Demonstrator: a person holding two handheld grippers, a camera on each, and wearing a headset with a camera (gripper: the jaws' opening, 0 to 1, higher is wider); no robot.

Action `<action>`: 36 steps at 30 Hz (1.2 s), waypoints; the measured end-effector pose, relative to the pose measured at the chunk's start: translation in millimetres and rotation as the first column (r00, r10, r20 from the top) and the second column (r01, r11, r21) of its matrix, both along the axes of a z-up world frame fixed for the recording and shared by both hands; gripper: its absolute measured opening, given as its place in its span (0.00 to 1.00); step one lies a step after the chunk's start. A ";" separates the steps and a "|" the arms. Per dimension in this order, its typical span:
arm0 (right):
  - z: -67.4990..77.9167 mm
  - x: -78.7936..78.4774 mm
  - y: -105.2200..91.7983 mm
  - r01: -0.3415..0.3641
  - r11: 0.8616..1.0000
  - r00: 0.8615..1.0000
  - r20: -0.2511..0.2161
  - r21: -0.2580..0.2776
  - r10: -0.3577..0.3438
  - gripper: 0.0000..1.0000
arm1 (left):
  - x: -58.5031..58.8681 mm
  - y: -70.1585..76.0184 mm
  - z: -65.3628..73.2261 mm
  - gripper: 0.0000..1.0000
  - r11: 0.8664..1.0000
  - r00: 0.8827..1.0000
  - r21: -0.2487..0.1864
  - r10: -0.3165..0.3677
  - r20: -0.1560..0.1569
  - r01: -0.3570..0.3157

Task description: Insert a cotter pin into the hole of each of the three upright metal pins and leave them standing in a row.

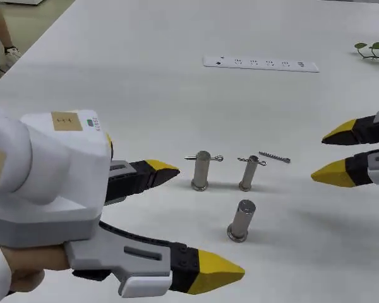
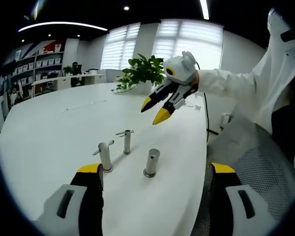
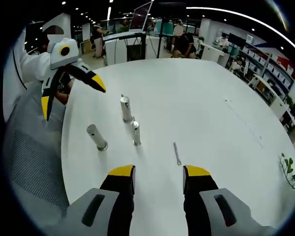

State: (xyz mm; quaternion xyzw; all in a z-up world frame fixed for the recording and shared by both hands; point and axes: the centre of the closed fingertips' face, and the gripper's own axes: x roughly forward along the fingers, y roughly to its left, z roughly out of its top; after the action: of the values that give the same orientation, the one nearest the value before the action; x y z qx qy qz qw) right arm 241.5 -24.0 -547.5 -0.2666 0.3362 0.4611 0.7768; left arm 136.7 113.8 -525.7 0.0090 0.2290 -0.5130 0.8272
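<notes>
Three upright metal pins stand on the white table. The left pin (image 1: 201, 170) (image 2: 127, 141) (image 3: 126, 108) and the right pin (image 1: 248, 173) (image 2: 105, 156) (image 3: 135, 132) each carry a cotter pin through the top. The third pin (image 1: 241, 221) (image 2: 151, 162) (image 3: 97, 136) stands in front of them with a bare top. A loose cotter pin (image 1: 275, 157) (image 3: 177, 153) lies flat behind the right pin. My left gripper (image 1: 196, 221) (image 2: 156, 169) (image 3: 73, 98) hovers open and empty, left of the pins. My right gripper (image 1: 325, 156) (image 2: 157, 105) (image 3: 159, 172) hangs open and empty to their right.
A white power strip (image 1: 260, 64) lies far back on the table. A potted plant (image 1: 376, 49) (image 2: 140, 71) stands at the far right edge. The table's near edge (image 2: 201, 162) runs close to the bare pin, with a mesh chair (image 2: 255, 162) beyond it.
</notes>
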 end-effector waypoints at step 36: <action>-68.0 47.3 6.8 -0.025 0.982 0.986 -0.169 -0.190 -0.008 0.09 | -13.5 8.8 -5.7 0.92 0.997 0.994 -0.015 0.076 -0.074 -0.077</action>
State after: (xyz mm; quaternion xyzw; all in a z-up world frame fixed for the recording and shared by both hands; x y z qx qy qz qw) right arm 288.8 -17.2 -615.6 -0.3013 0.4423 0.4508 0.7144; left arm 123.2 122.6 -531.4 -0.0263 0.2548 -0.4829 0.8374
